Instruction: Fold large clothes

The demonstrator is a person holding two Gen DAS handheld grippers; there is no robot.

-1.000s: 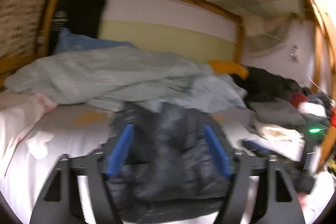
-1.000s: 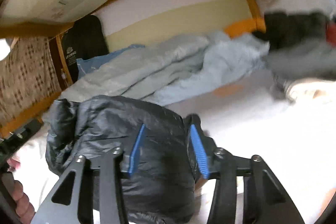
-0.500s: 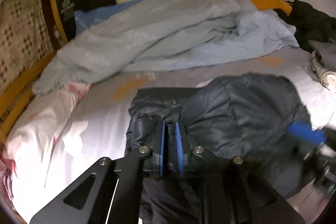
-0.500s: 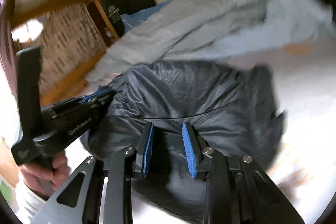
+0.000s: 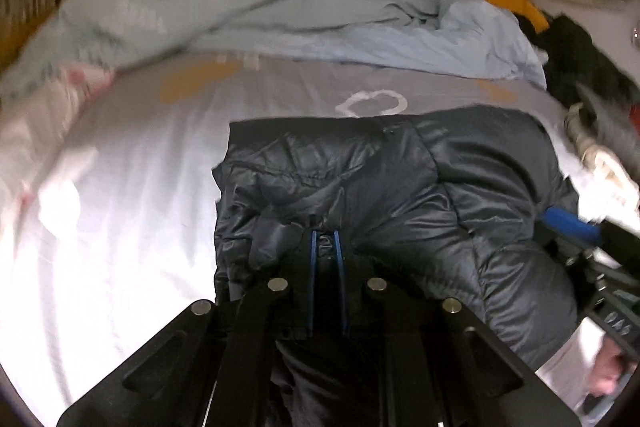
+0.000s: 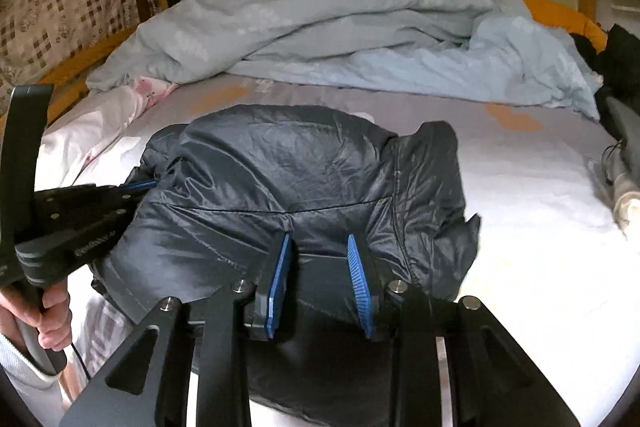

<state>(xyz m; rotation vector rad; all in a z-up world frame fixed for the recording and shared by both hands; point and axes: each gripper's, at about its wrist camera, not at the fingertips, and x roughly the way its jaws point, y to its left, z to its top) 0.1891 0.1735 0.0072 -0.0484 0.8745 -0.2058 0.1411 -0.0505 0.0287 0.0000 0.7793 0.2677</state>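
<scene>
A dark puffy jacket [image 5: 400,195] lies bunched on the white bed sheet [image 5: 120,227]; it also shows in the right wrist view [image 6: 300,171]. My left gripper [image 5: 325,241] is shut on a fold of the jacket's near edge, and it also shows at the left of the right wrist view [image 6: 148,183]. My right gripper [image 6: 318,247] has its blue pads a hand's width apart around the jacket's near hem; fabric lies between them but is not pinched. Its blue pad shows at the right of the left wrist view [image 5: 568,221].
A crumpled light blue duvet [image 6: 340,27] lies across the back of the bed. A pink-patterned pillow [image 6: 100,119] is at the left. Dark clothes [image 5: 584,67] and a rolled towel [image 6: 624,187] are piled at the right. A wooden bed frame [image 6: 80,63] borders the left side.
The jacket came down from the air onto the bed. My left gripper closed on its edge. My right gripper's jaws widened over the hem.
</scene>
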